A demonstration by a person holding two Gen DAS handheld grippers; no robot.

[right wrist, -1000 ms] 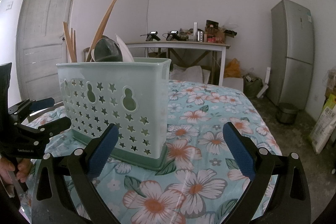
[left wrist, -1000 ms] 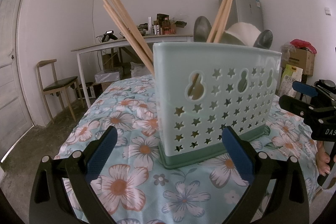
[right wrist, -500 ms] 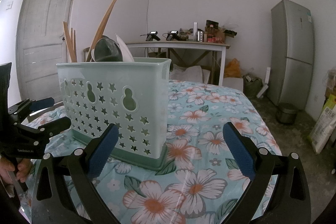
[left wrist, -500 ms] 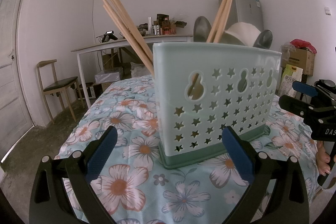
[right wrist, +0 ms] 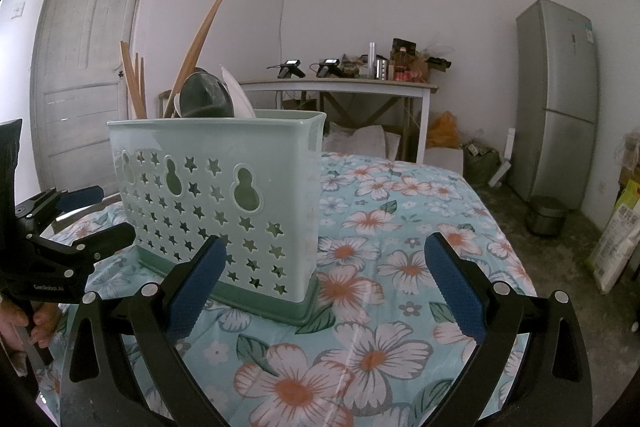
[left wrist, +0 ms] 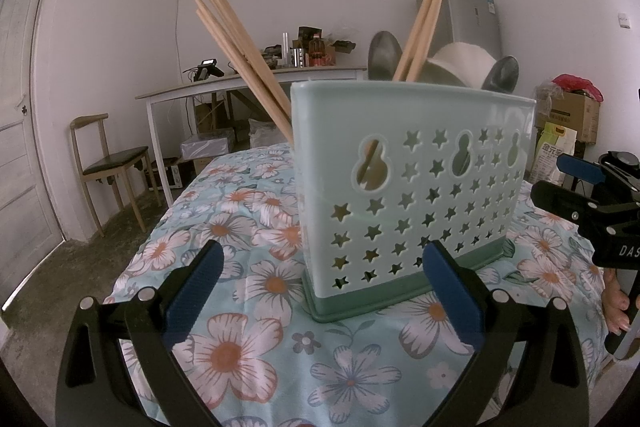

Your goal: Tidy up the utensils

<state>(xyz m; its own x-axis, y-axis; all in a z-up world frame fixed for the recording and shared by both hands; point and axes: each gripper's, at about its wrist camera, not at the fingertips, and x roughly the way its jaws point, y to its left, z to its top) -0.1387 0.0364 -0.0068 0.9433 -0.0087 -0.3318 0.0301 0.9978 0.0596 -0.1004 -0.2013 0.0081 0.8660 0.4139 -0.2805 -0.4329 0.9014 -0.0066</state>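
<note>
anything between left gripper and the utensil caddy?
Nothing: in the left wrist view only bare floral tablecloth lies between the open left gripper and the utensil caddy.

Holder (left wrist: 408, 187) blocks centre; floral cloth (right wrist: 400, 227) around lies bare.

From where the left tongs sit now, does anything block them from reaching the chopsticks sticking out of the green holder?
Probably not. The left tongs are open and empty, low in front of the green holder. The chopsticks lean out well above its rim with open air around them; the tongs would just need to rise over the wall.
</note>
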